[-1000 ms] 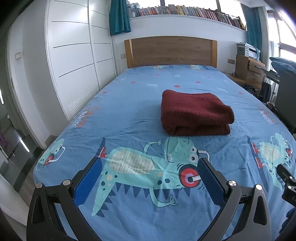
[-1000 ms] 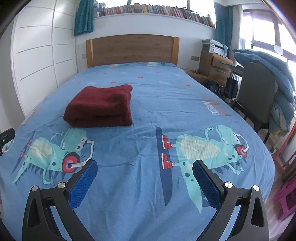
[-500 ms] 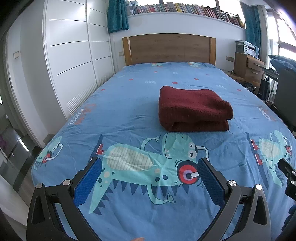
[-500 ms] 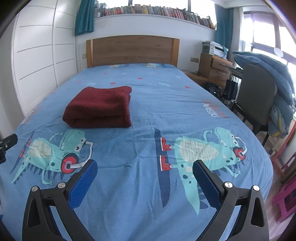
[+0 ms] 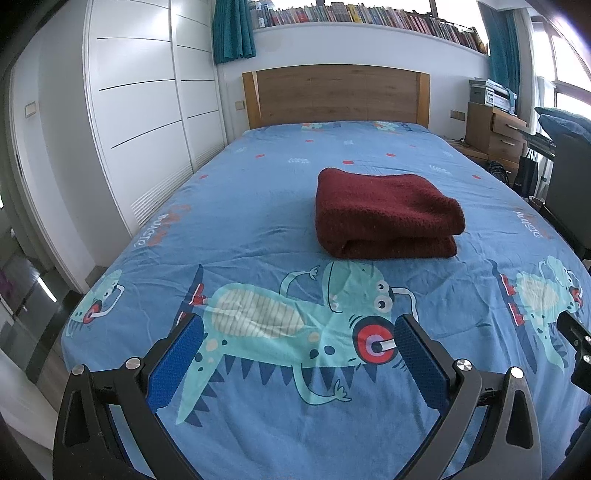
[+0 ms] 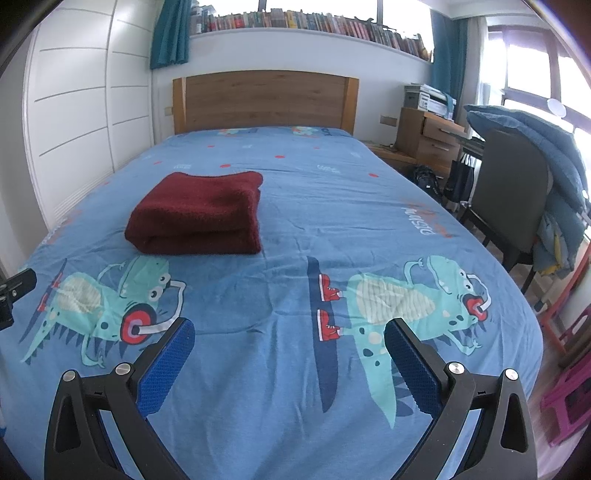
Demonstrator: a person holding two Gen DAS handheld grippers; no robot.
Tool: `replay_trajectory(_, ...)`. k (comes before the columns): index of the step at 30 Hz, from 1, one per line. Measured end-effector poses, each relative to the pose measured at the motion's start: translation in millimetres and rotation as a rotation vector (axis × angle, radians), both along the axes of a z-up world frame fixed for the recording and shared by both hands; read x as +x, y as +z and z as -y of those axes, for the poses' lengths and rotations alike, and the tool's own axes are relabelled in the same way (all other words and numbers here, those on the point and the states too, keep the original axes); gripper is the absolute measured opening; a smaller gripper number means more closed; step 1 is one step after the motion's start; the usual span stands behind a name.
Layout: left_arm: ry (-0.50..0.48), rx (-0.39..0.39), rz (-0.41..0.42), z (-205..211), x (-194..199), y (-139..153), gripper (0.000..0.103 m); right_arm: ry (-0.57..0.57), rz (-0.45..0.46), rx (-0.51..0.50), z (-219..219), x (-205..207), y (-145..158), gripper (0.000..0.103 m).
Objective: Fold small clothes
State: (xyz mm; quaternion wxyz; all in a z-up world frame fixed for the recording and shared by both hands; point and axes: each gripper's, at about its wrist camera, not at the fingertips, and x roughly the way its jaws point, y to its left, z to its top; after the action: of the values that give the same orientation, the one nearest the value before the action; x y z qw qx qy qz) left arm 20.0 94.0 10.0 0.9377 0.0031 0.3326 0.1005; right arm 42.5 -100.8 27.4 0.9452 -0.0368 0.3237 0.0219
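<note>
- The left gripper point(image 5: 297, 325) hangs over the near end of the bed point(image 5: 258, 206) with its jaws spread wide; nothing lies between the blue pads point(image 5: 177, 362), and they touch no cloth
- The right gripper point(image 6: 290, 328) stands the same way, wide apart and empty, above the blue sheet; its blue pads point(image 6: 166, 363) frame bare sheet only
- The dark red folded garment point(image 5: 384, 214) lies well ahead of the left gripper and a little to its right, flat on the sheet; its rounded fold faces the tongs, with the layers stacked one on the other
- From the right wrist view the same garment point(image 6: 199, 214) lies ahead and to the left of the right gripper, well apart from both fingertips
- A printed green monster with red headphones point(image 5: 295, 321) lies on the sheet directly between and just beyond the left gripper's fingers; a second such monster point(image 6: 406, 299) lies just ahead of the right gripper, toward its right finger
- Far ahead of both tongs stands a wooden headboard point(image 5: 336, 96); above it runs a shelf of books point(image 5: 362, 16)
- To the left of the left gripper stands a white wardrobe point(image 5: 140, 110)
- To the right of the right gripper stands a dark chair point(image 6: 509, 199) with a blue quilt point(image 6: 535, 147) draped over it; beyond it a wooden drawer unit point(image 6: 428, 140)
</note>
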Motion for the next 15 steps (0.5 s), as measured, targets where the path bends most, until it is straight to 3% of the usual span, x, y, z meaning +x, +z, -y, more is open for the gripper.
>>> replay_trajectory(15, -0.003, 0.000, -0.010, 0.9, -1.2, -4.4, 0.102, 0.003, -0.001, -0.005, -0.2, -0.3, -0.5, 0.103)
